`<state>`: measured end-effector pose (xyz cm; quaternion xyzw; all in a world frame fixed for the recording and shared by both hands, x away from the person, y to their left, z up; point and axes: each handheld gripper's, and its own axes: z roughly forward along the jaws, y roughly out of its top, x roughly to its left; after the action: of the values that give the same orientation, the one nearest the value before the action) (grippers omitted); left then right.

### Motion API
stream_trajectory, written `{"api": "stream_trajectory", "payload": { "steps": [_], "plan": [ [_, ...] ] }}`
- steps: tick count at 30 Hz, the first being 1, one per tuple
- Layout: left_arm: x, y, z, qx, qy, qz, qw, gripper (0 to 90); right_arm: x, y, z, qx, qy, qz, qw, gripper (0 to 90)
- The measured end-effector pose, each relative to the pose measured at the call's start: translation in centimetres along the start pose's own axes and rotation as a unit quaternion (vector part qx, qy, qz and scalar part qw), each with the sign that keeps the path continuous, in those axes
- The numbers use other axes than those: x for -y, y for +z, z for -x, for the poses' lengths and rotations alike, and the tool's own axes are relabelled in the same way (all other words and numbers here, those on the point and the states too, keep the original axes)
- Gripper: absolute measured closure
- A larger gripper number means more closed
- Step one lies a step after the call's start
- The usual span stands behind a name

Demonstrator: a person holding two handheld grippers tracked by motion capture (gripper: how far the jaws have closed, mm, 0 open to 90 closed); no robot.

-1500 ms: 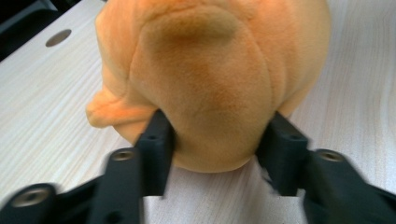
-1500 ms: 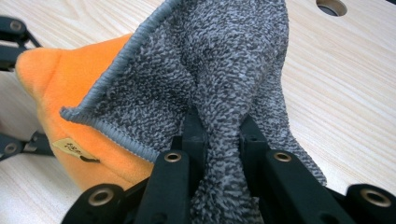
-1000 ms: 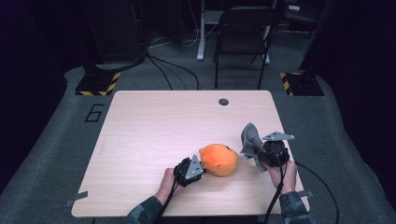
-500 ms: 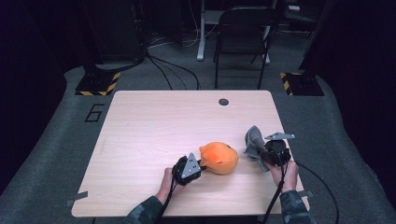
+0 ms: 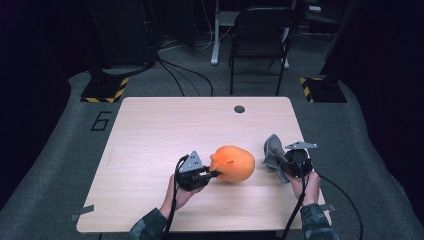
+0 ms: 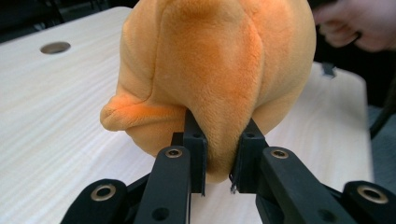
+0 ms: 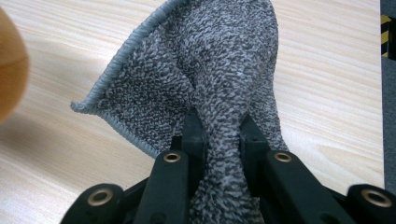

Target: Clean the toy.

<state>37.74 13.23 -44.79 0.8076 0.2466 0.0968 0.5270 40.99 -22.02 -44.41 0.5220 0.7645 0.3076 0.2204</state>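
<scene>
Plush fabric filled most of the left gripper view: a rounded orange plush toy (image 6: pixel 215 70) rose through the middle and upper part of the frame, and the two black jaws coming up from the bottom edge had a fold of its lower edge pinched between them, so the left gripper (image 6: pixel 218 163) was clamped on the toy. In the high view that gripper (image 5: pixel 212 174) sat just below the centre of the frame, its tips touching the left side of the orange toy (image 5: pixel 233 163), which lay over the near half of the pale wooden table (image 5: pixel 165 125).

To the right of the toy in the high view, well apart from it, the right gripper (image 5: pixel 280 162) held a small grey terry cloth with a stitched hem (image 5: pixel 272 152) near the table's right edge. The right gripper view showed this closely: the jaws of the right gripper (image 7: pixel 220 135) were closed on a bunched ridge of the cloth (image 7: pixel 205 70), which fanned upward to the top of the frame with one hemmed corner at the left. A blurred orange edge of the toy (image 7: pixel 11 65) sat at that view's far left.

A small dark round hole (image 5: pixel 239 109) marked the table's far edge, upper centre of the high view, and a black folding chair (image 5: pixel 260 40) stood beyond it.
</scene>
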Motion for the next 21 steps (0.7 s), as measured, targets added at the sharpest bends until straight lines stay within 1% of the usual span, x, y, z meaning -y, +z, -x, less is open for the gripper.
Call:
{"api": "stream_trajectory", "payload": {
  "steps": [2, 4, 6, 8, 9, 11, 12, 16, 18, 20, 21],
  "plan": [
    [-0.3, -0.2, 0.0, 0.006, -0.019, 0.000, 0.9998, 78.7, 0.0, 0.0, 0.0, 0.000, 0.001, -0.001, 1.0000, 77.3],
    [-0.6, -0.5, -0.1, 0.019, -0.036, -0.006, 0.9992, 78.7, 0.0, -0.1, 0.0, 0.001, 0.001, 0.000, 1.0000, 77.3],
    [-0.7, -0.6, -0.2, 0.034, -0.060, -0.010, 0.9976, 78.6, -0.1, -0.1, 0.0, 0.001, -0.001, 0.002, 1.0000, 77.3],
    [-0.8, -0.6, -0.3, 0.046, -0.088, -0.017, 0.9949, 78.5, -0.1, -0.1, 0.0, 0.001, -0.003, 0.003, 1.0000, 77.3],
    [-0.8, -0.6, -0.5, 0.051, -0.092, -0.020, 0.9943, 78.5, -0.1, -0.1, 0.0, 0.001, -0.002, 0.003, 1.0000, 77.3],
    [-0.7, -0.5, -0.7, 0.057, -0.112, -0.028, 0.9917, 78.4, -0.1, 0.0, 0.0, 0.001, -0.005, 0.003, 1.0000, 77.3],
    [-0.5, -0.3, -0.9, 0.061, -0.120, -0.032, 0.9905, 78.3, -0.1, 0.0, -0.1, -0.001, -0.002, 0.003, 1.0000, 77.3],
    [0.6, 0.8, -1.8, 0.064, -0.151, -0.052, 0.9850, 78.1, -0.1, 0.0, -0.3, 0.001, -0.003, 0.000, 1.0000, 77.3],
    [1.4, 1.6, -2.2, 0.063, -0.165, -0.063, 0.9823, 77.9, -0.2, 0.0, -0.4, -0.001, -0.005, 0.002, 1.0000, 77.3],
    [1.9, 2.3, -2.4, 0.059, -0.172, -0.073, 0.9807, 77.6, -0.5, -0.2, -0.7, -0.005, -0.008, 0.004, 0.9999, 77.3],
    [2.1, 2.5, -2.5, 0.061, -0.171, -0.078, 0.9803, 77.4, -0.7, -0.6, -1.0, -0.008, -0.010, 0.010, 0.9999, 77.3]
  ]
}}
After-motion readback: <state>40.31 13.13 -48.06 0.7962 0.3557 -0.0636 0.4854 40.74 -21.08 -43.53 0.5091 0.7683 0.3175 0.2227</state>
